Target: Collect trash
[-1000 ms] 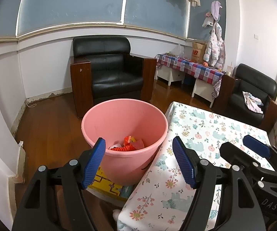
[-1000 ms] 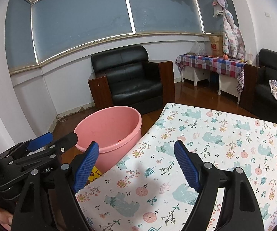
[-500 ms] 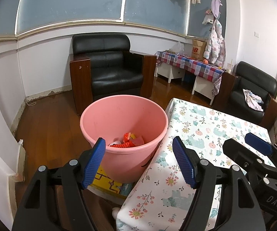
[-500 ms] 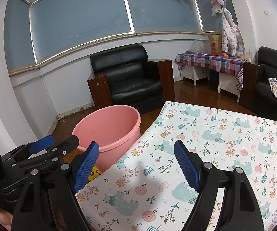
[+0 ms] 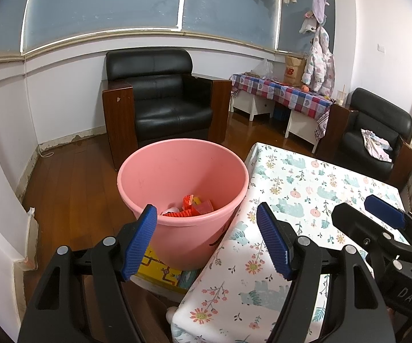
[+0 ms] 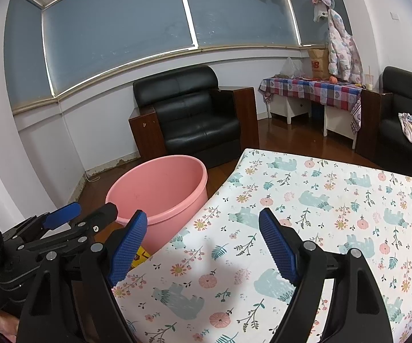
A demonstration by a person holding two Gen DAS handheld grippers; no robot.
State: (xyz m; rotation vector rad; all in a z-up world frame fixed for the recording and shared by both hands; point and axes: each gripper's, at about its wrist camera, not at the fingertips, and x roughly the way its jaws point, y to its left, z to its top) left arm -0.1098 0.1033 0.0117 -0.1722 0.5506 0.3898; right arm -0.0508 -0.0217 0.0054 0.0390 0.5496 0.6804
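Note:
A pink plastic bin (image 5: 183, 200) (image 6: 160, 188) stands on the wooden floor at the left edge of a table with a floral cloth (image 5: 306, 200) (image 6: 320, 214). Red, orange and white trash (image 5: 190, 208) lies in its bottom. My left gripper (image 5: 206, 240) is open with nothing between its blue pads, held just in front of the bin's near rim. My right gripper (image 6: 203, 245) is open and empty too, hovering over the cloth. Each gripper shows in the other's view, the right one (image 5: 386, 217) at the right, the left one (image 6: 63, 218) at the left.
A yellow printed box (image 5: 163, 271) lies on the floor under the bin's near side. A black armchair (image 5: 160, 105) stands behind the bin, a second one (image 5: 374, 134) far right. A checked-cloth side table (image 5: 283, 94) with bags lines the back wall.
The views have shifted only slightly; the bin sits a little higher in the left wrist view. Both grippers stay open and empty.

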